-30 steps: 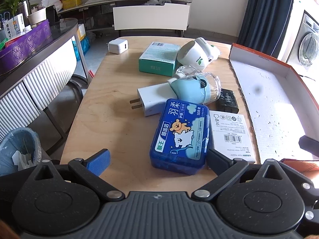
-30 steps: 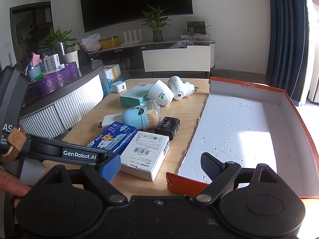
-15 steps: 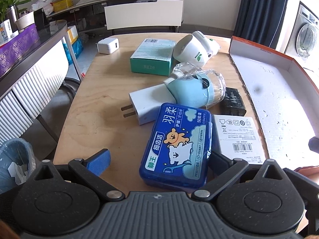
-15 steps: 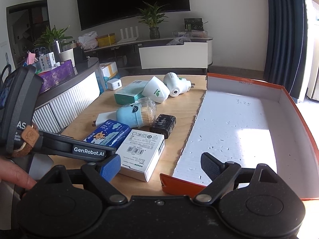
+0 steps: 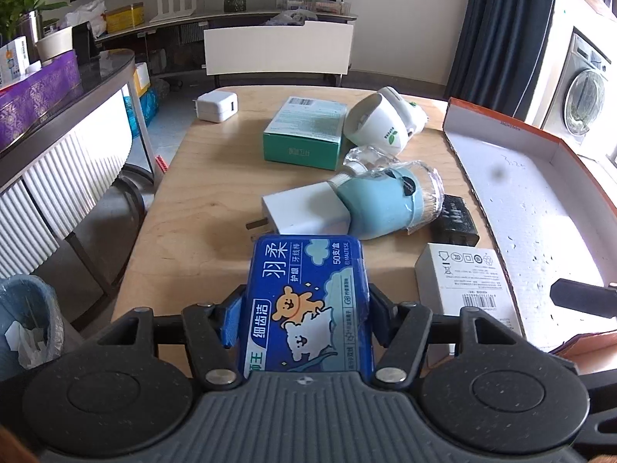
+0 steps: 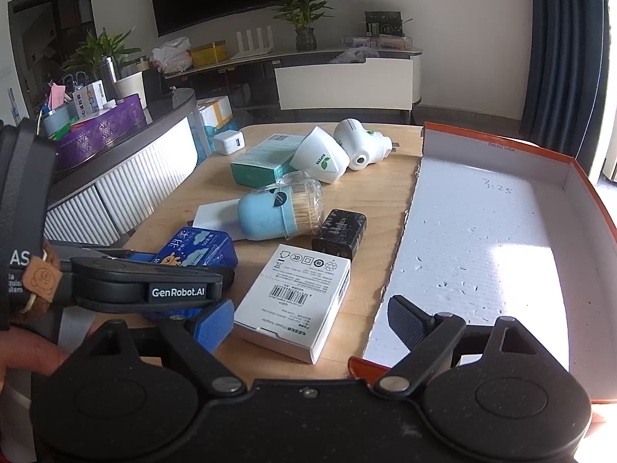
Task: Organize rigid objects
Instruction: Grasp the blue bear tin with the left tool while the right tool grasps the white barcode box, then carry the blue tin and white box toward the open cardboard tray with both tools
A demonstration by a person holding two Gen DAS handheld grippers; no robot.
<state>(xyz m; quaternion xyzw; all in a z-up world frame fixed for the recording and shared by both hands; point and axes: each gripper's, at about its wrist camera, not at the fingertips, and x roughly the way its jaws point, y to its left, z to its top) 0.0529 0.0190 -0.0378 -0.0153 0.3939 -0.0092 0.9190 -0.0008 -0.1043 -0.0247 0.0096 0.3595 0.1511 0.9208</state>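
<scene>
The left gripper (image 5: 304, 318) has just been closing, and now its two fingers are pressing on the sides of the blue box (image 5: 306, 305). The blue box is sitting between them near the front edge of the bench (image 5: 200, 200). It has a little bear picture on its lid. I cannot tell if it is lifted off the bench yet.

The right gripper (image 6: 308, 326) is wide open and is holding nothing. It is hanging over the near corner of the tray (image 6: 482, 239), and one dark finger is over the tray's white floor. Its blue finger is just beside the white box (image 6: 297, 301).

The white box is lying flat between the blue box and the tray. Behind it a small black block (image 6: 339, 229) is lying next to the tray wall. A light blue jar (image 6: 277, 212) is lying on its side in the middle of the bench, resting partly on a white plug (image 5: 304, 212). Farther back a green box (image 5: 304, 135) is sitting beside a white cup (image 5: 380, 127) that is tipped over. Another white plug-in thing (image 6: 360, 144) is lying behind the cup. A small white charger (image 5: 216, 106) is sitting alone at the far left corner.

A person's hand (image 6: 27, 351) is showing at the left edge of the right view.
</scene>
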